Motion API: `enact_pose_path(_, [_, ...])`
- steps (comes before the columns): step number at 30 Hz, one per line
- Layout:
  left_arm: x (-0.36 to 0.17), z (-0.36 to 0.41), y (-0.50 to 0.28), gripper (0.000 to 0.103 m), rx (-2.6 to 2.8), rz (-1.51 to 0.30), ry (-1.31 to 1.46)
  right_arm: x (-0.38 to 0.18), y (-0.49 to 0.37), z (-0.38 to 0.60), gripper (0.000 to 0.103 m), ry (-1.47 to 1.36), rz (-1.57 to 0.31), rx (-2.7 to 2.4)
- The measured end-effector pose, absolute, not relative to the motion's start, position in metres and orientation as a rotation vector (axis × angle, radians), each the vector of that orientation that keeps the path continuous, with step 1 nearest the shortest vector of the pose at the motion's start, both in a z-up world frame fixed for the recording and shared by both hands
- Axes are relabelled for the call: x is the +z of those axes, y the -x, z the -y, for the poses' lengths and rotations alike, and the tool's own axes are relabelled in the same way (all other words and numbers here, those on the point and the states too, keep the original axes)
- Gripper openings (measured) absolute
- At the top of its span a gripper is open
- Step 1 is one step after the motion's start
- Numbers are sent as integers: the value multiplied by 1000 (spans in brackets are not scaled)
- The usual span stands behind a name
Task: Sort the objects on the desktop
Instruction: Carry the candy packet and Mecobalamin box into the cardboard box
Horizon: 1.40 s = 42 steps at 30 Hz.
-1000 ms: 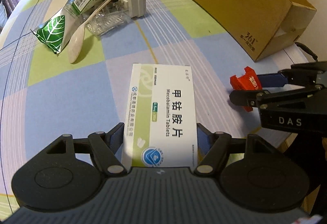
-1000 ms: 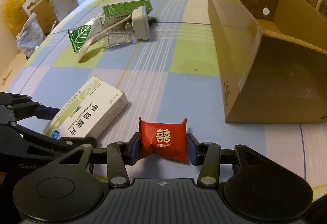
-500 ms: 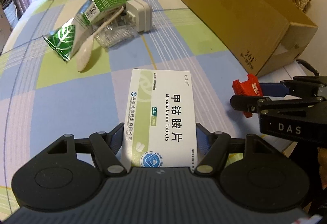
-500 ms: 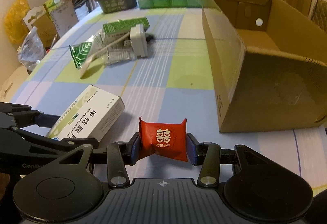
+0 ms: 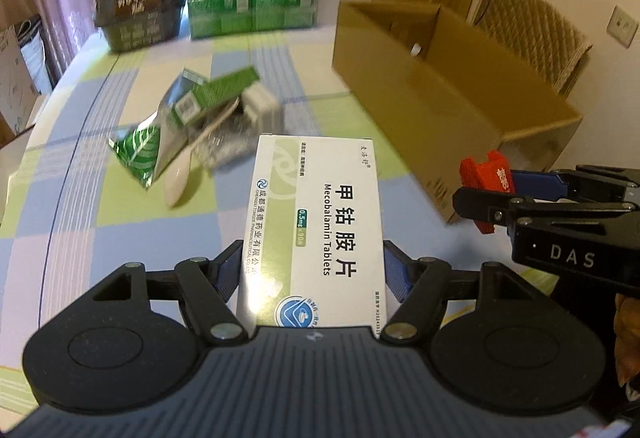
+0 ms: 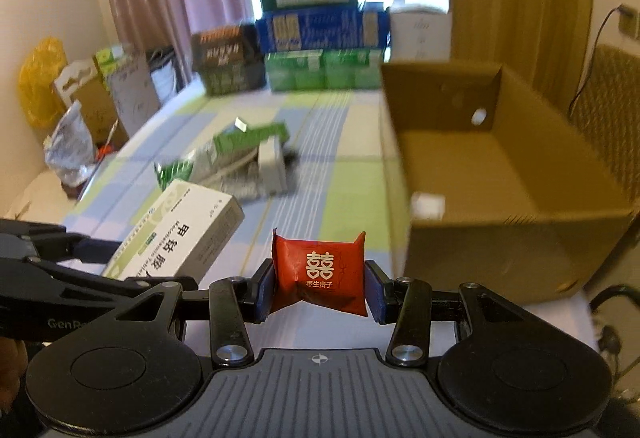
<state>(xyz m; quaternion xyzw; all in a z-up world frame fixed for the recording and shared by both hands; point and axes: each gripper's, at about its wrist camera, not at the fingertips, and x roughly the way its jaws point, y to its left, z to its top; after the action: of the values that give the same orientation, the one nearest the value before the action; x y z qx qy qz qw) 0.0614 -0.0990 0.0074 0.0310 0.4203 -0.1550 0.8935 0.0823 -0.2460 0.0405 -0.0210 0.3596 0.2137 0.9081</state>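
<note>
Left wrist view: left gripper clamped on the pill box, held flat, lower centre of frame, clear of the bench.
Right wrist view: right gripper clamped on the red sachet, pads pinching its two side edges, lower centre of frame.
Carton: open cardboard carton on the right half of the frame; one small white item already on its floor.
Clutter: green pouch, spoon, green box and white plug piled mid-frame, blurred, untouched.
Step (judgement): both loads carried toward the carton; neither is over its opening yet.
Risk 1: right gripper sits just beside the pill box's right edge. If both go for the opening together, they could clash and knock a load loose.
Risk 2: sachet is soft and crumpled at the pinch; a jolt could let it slip out short of the carton.
Risk 3: pill box is long and sticks far forward of the pads. Its front end could catch the carton's near wall if brought in too low.
Change vs 1.0 s ago: both cameras higher and tilted up. Carton interior, stacked boxes and curtain now in frame. Pill box was lying on the bench, now off it. Grips unchanged.
</note>
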Motion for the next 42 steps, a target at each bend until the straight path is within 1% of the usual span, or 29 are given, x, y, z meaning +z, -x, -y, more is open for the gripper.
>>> enact_pose_path(8, [39, 136, -65, 67, -378, -815, -73, 74, -97, 285, 43, 8, -693, 346])
enact_pose_path(16, [54, 180, -77, 67, -448, -799, -75, 80, -114, 325, 43, -5, -699, 262])
enact_pose_path(27, [59, 226, -96, 67, -499, -793, -93, 76, -134, 364, 43, -42, -704, 210])
enact_pose_path(42, [49, 264, -131, 67, -518, -809, -86, 68, -169, 390, 43, -64, -711, 178])
